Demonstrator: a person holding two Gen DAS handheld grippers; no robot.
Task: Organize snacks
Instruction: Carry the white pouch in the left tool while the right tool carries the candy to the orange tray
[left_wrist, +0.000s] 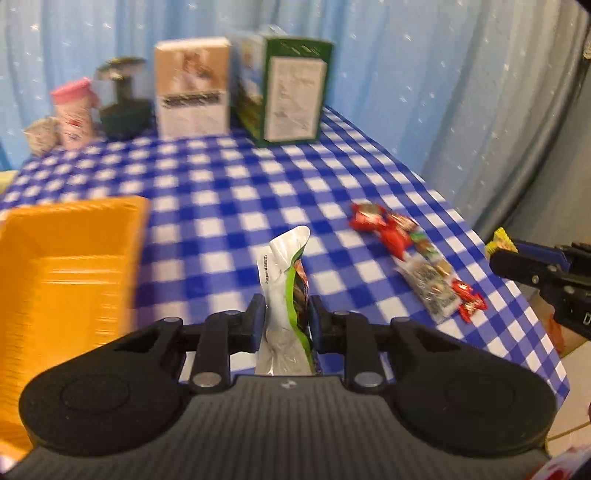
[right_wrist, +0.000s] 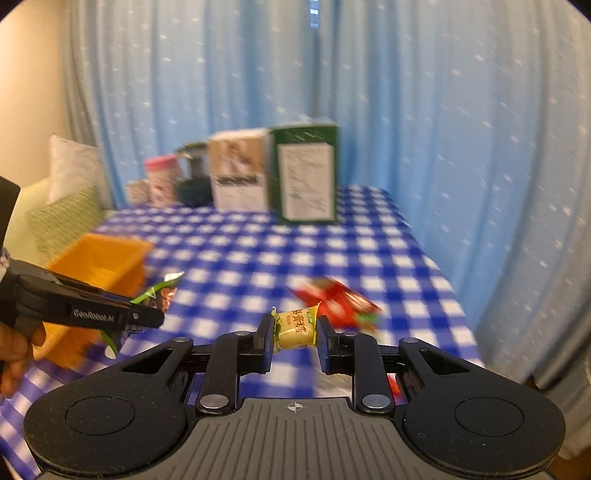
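My left gripper (left_wrist: 286, 317) is shut on a white and green snack pouch (left_wrist: 284, 280), held upright above the blue checked tablecloth (left_wrist: 229, 206). The same gripper (right_wrist: 147, 314) and its pouch (right_wrist: 159, 291) show at the left of the right wrist view, near the orange tray (right_wrist: 99, 258). My right gripper (right_wrist: 293, 332) is shut on a small yellow wrapped candy (right_wrist: 295, 328), lifted off the table. It also shows at the right edge (left_wrist: 495, 253) of the left wrist view, the yellow candy (left_wrist: 500, 238) at its tip. Red wrapped snacks (left_wrist: 384, 225) and a clear packet (left_wrist: 428, 280) lie on the cloth.
The orange tray (left_wrist: 70, 266) sits at the left. Two cartons (left_wrist: 192, 88) (left_wrist: 291, 88), a dark jar (left_wrist: 123, 99) and a pink-lidded cup (left_wrist: 74, 110) stand along the far edge before blue curtains. The table's right edge (left_wrist: 517, 288) drops off. A hand (right_wrist: 14, 350) holds the left gripper.
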